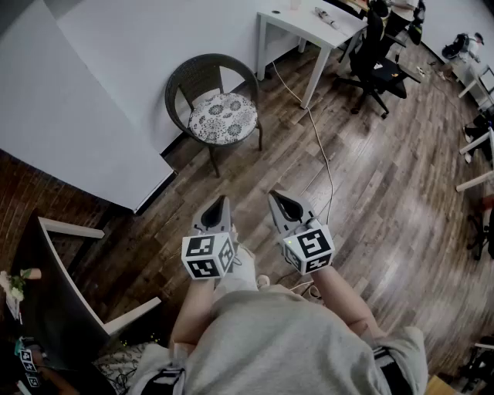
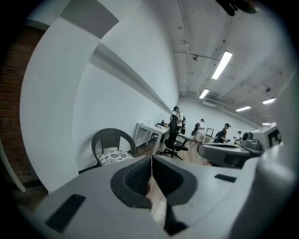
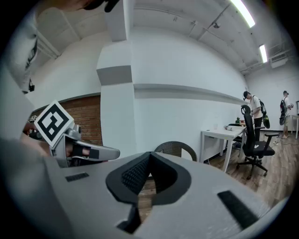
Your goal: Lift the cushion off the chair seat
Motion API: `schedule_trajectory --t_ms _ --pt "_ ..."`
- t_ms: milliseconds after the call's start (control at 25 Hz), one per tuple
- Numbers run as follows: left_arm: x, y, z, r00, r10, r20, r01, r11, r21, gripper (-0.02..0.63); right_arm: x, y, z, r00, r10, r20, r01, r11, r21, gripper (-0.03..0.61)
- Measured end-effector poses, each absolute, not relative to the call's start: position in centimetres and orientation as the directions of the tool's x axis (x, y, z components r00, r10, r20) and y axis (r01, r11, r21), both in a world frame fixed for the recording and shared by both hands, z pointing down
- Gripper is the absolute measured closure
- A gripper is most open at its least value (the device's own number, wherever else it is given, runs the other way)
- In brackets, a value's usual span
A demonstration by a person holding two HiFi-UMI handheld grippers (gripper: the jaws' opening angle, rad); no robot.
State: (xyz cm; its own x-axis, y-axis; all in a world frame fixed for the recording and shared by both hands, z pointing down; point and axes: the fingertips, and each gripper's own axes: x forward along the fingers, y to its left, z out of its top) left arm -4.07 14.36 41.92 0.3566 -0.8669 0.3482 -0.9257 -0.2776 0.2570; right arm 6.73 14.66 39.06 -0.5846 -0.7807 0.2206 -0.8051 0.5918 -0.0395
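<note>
Facing the chair [image 1: 179, 85] from well back, jaws shut on nothing.
Ahead: white wall [image 1: 108, 69], wood floor [image 1: 370, 177], white desk [image 1: 305, 23] to the right of the chair. Flat on the chair seat, untouched: the patterned cushion [image 1: 223, 118]. Nearest, side by side and well apart from the chair: left gripper [image 1: 223, 202] and right gripper [image 1: 274, 197], each with jaw tips pressed together, nothing between them, both pointing toward the chair.

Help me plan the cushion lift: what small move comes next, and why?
Probably step toward the chair: the cushion lies on its seat, well ahead of the left gripper and right gripper, both shut and empty.
</note>
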Motion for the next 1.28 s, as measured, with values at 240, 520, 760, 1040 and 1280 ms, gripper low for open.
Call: schedule_trajectory --t_ms 240,520,760,1040,1280 --pt "-2.6 23.6 41.7 0.37 -0.855 0.364 -0.925 -0.301 0.233 0.603 8.7 23.4 38.2 -0.554 -0.81 0.193 -0.831 0.552 -0.07 0.578" --pt "-3.3 27.5 40.8 0.366 -0.866 0.34 -0.926 -0.304 0.222 0.603 8.6 27.5 37.4 -0.552 -0.816 0.169 -0.833 0.549 -0.072 0.578" --pt "-3.1 29.1 40.3 0.361 -0.875 0.321 -0.927 -0.299 0.226 0.603 8.1 29.4 37.0 -0.595 -0.791 0.143 -0.804 0.588 -0.089 0.577" --pt "-2.0 30.2 40.2 0.363 -0.877 0.313 -0.927 -0.306 0.217 0.603 9.2 30.8 37.5 -0.599 -0.788 0.144 -0.801 0.591 -0.095 0.577" --pt "-0.8 30.8 40.6 0.366 -0.874 0.319 -0.926 -0.305 0.223 0.601 10.7 31.1 38.1 -0.587 -0.795 0.153 -0.81 0.578 -0.103 0.577"
